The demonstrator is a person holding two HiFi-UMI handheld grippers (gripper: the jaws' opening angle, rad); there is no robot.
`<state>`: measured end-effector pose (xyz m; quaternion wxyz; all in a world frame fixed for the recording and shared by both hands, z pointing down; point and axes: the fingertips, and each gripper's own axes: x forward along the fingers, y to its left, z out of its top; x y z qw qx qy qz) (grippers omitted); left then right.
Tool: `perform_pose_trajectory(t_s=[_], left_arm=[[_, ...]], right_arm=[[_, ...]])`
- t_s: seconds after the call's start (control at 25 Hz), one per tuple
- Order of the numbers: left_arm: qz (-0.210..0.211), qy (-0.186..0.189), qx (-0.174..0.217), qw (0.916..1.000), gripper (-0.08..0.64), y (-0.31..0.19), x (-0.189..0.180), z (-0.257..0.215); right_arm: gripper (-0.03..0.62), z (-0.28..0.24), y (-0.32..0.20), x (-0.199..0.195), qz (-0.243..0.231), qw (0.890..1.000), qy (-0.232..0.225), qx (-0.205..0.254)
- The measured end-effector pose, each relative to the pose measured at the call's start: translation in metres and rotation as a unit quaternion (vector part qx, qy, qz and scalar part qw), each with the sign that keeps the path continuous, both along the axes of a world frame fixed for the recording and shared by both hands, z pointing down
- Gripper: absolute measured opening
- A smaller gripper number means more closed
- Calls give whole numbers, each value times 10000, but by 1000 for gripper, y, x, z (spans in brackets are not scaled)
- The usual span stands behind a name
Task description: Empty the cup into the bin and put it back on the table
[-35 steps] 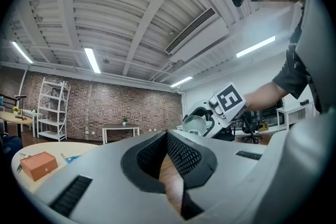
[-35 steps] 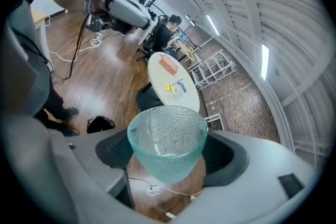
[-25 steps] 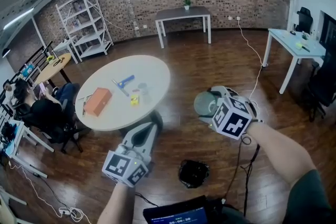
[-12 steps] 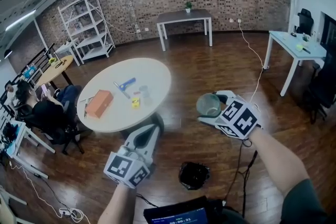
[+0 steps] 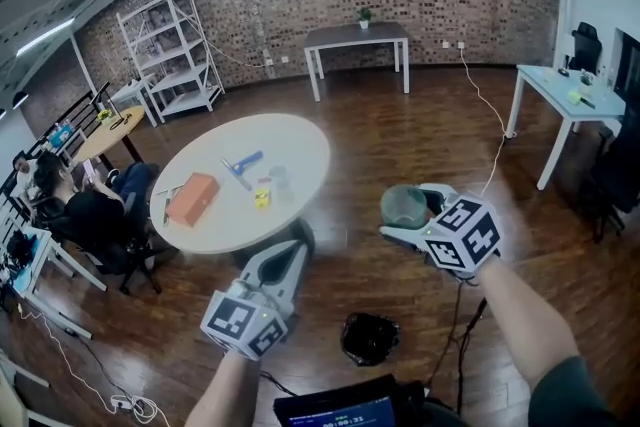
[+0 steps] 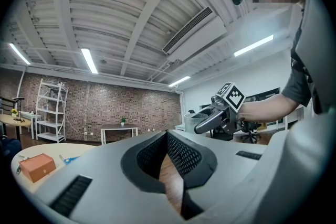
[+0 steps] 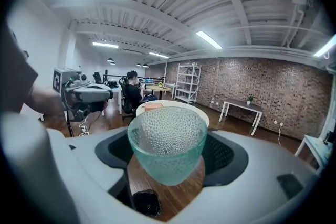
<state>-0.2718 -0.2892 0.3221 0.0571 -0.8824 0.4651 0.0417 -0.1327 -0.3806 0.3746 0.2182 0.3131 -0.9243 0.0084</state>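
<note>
My right gripper point(image 5: 402, 220) is shut on a green dimpled glass cup point(image 5: 404, 204), held upright in the air above the wood floor. In the right gripper view the cup point(image 7: 167, 145) sits between the jaws of that gripper point(image 7: 167, 165), and I see nothing inside it but a small dark speck. The black bin point(image 5: 369, 334) stands on the floor below, between the two grippers, and shows as the bin point(image 7: 146, 203) under the cup. My left gripper point(image 5: 295, 241) is shut and empty, its jaws meeting point(image 6: 167, 136). The round white table point(image 5: 300, 140) lies ahead to the left.
On the table lie an orange box point(image 5: 190, 198), a blue tool point(image 5: 240, 161), a small yellow thing point(image 5: 261, 198) and a clear cup point(image 5: 278, 177). A person sits at the left point(image 5: 85, 210). A shelf rack point(image 5: 172, 45), a grey table point(image 5: 357, 37) and a white desk point(image 5: 560, 90) stand farther off.
The right gripper with the cup has drifted slightly right and lower in the head view. The left gripper has barely moved.
</note>
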Motion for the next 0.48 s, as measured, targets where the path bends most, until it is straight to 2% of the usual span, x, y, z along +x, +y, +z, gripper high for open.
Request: perform_pose_trajectory(t_s=[0.48], left_arm=[[-8,33,26,10000,-6,-1,4,1]], right_arm=[[391,5,1,7,43,9994,-310,-147]])
